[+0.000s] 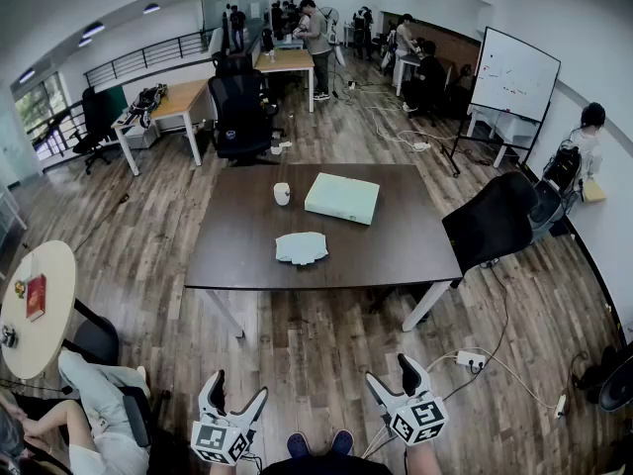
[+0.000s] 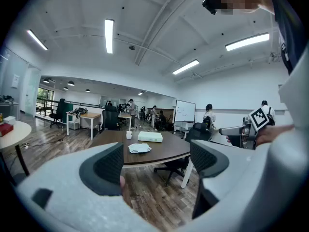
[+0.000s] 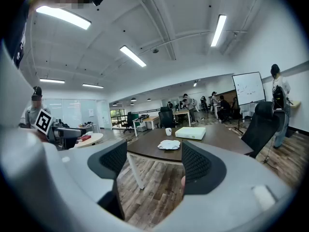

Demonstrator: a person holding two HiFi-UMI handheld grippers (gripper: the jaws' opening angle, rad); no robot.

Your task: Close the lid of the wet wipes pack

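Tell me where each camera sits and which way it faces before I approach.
Head view: on the head, looking steeply down at the table ahead; shows left tool, right tool and shoes.
Left gripper view: on the left tool, facing forward toward the table; shows its open jaws, right tool at right.
Right gripper view: on the right tool, same heading; open jaws, left tool at left.
Shared: all three show the pack, box and cup.
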